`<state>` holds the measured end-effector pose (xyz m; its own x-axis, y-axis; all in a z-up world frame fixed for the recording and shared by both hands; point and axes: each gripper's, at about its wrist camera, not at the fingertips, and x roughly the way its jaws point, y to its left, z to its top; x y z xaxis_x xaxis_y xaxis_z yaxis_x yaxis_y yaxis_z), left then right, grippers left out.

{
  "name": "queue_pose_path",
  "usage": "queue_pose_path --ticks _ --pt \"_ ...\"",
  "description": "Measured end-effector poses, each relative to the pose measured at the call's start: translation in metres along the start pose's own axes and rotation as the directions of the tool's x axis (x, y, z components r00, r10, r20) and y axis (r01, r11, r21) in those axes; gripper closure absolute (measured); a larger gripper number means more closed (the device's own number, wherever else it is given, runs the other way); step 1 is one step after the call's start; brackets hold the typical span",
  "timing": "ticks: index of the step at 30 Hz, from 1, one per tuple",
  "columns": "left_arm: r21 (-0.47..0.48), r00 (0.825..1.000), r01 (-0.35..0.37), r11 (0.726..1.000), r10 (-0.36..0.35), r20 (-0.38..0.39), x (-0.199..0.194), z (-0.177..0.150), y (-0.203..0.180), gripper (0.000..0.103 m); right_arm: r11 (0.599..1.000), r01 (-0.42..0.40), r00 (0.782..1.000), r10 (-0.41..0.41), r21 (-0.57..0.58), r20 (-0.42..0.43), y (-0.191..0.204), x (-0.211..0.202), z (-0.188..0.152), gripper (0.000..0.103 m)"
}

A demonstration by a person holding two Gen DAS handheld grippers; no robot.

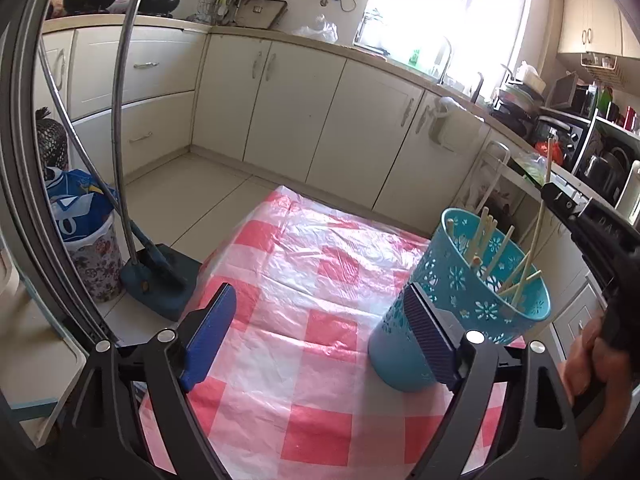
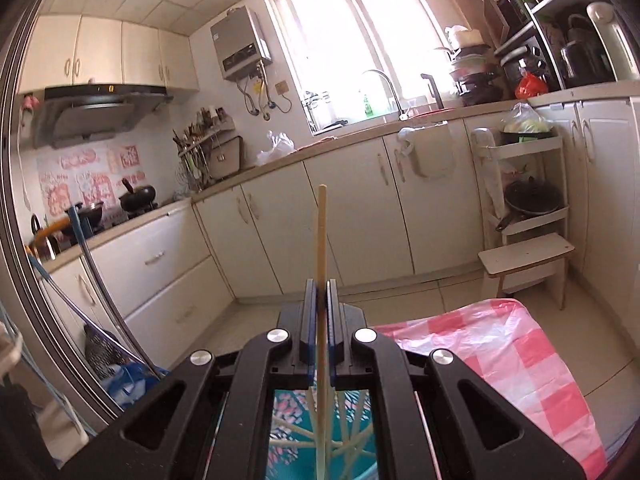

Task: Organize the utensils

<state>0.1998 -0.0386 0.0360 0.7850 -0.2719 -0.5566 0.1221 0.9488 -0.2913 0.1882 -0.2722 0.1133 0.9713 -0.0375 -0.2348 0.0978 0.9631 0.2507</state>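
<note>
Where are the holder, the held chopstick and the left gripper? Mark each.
holder (image 1: 476, 292), left wrist view, on its flower-cut side wall.
held chopstick (image 2: 321, 236), right wrist view, on the shaft above the pads.
left gripper (image 1: 320, 332), left wrist view, midway between fingertips.

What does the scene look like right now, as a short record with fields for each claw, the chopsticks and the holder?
left claw: open, empty, beside the holder
right claw: shut on one chopstick, held upright above the holder
holder: teal cup with flower cutouts, tilted, on the checked tablecloth
other chopsticks: several already leaning inside the holder
</note>
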Motion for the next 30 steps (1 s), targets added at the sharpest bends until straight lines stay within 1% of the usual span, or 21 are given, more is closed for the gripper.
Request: queue_pose_path --ticks 5,6,7,8,9,10,11,12,13,14,15,16,17,18,20,22,24,26,28,30 --pt "0.022 1.0 -0.005 1.0 0.005 -0.016 0.002 -0.005 -0.007 0.017 0.999 -0.005 0.999 0.003 -0.044 -0.041 0.003 -0.004 -0.02 0.097" --pt "0.024 1.0 -0.006 1.0 0.006 -0.018 0.002 -0.005 -0.008 0.017 0.999 -0.007 0.999 0.005 -0.05 -0.049 0.003 -0.006 -0.023 0.093" --pt "0.025 1.0 -0.008 1.0 0.009 -0.019 0.002 -0.006 -0.008 0.016 0.998 -0.01 0.999 0.007 -0.055 -0.053 0.003 -0.01 -0.025 0.088" --pt "0.024 1.0 -0.013 1.0 0.013 -0.02 0.002 -0.006 -0.009 0.016 0.998 -0.011 0.999 0.008 -0.06 -0.054 0.003 -0.016 -0.026 0.076" --pt "0.023 1.0 -0.021 1.0 0.022 -0.019 0.002 -0.007 -0.01 0.015 0.998 -0.011 0.999 0.008 -0.063 -0.052 0.004 -0.025 -0.028 0.067" --pt "0.025 0.999 -0.029 0.999 0.03 -0.016 0.0 -0.007 -0.012 0.015 0.998 -0.013 0.998 0.009 -0.064 -0.056 0.004 -0.035 -0.03 0.063" --pt "0.029 0.999 -0.037 0.999 0.038 -0.01 -0.002 -0.007 -0.014 0.014 0.998 -0.015 0.998 0.011 -0.063 -0.068 0.003 -0.045 -0.033 0.056" --pt "0.039 0.999 -0.042 0.998 0.042 -0.004 -0.004 -0.007 -0.016 0.012 0.998 -0.015 0.996 0.01 -0.057 -0.089 0.001 -0.056 -0.036 0.046" --pt "0.053 0.999 -0.045 0.998 0.045 0.001 -0.007 -0.007 -0.019 0.01 0.999 -0.01 0.994 0.004 -0.054 -0.11 0.001 -0.065 -0.038 0.042" --pt "0.069 0.999 -0.051 0.996 0.051 0.007 -0.012 -0.007 -0.023 0.008 0.999 -0.003 0.991 -0.004 -0.052 -0.137 -0.002 -0.077 -0.042 0.035" --pt "0.09 0.999 -0.052 0.995 0.051 0.011 -0.019 -0.007 -0.027 0.008 0.999 0.005 0.986 -0.014 -0.05 -0.168 -0.004 -0.089 -0.045 0.029" --pt "0.104 0.999 -0.046 0.993 0.045 0.009 -0.026 -0.008 -0.03 0.008 0.999 0.012 0.981 -0.022 -0.051 -0.192 -0.007 -0.098 -0.048 0.025" --pt "0.118 0.999 -0.036 0.992 0.036 0.005 -0.035 -0.01 -0.035 0.008 0.998 0.026 0.972 -0.038 -0.055 -0.234 -0.009 -0.109 -0.052 0.017" --pt "0.129 1.0 -0.025 0.991 0.025 -0.002 -0.044 -0.013 -0.04 0.008 0.998 0.04 0.962 -0.054 -0.056 -0.269 -0.011 -0.118 -0.056 0.012" --pt "0.15 1.0 0.012 0.989 -0.008 -0.023 -0.068 -0.023 -0.05 0.008 0.997 0.068 0.937 -0.075 -0.032 -0.341 -0.018 -0.137 -0.06 0.009" --pt "0.184 0.999 0.024 0.983 -0.016 -0.046 -0.088 -0.034 -0.059 0.008 0.994 0.104 0.915 -0.101 -0.014 -0.39 -0.02 -0.156 -0.063 0.008" --pt "0.225 0.998 0.006 0.974 0.01 -0.069 -0.106 -0.045 -0.068 0.008 0.99 0.138 0.903 -0.127 -0.003 -0.41 -0.02 -0.177 -0.065 0.007" --pt "0.262 0.997 0.01 0.965 0.012 -0.083 -0.126 -0.055 -0.074 0.008 0.988 0.154 0.893 -0.137 0.006 -0.429 -0.018 -0.197 -0.065 0.007" --pt "0.303 0.997 0.017 0.953 0.005 -0.074 -0.149 -0.064 -0.079 0.008 0.99 0.142 0.884 -0.123 0.009 -0.451 -0.012 -0.218 -0.064 0.007" --pt "0.352 0.997 0.032 0.936 -0.004 -0.081 -0.171 -0.072 -0.083 0.008 0.991 0.133 0.882 -0.12 -0.005 -0.456 -0.007 -0.235 -0.064 0.007"
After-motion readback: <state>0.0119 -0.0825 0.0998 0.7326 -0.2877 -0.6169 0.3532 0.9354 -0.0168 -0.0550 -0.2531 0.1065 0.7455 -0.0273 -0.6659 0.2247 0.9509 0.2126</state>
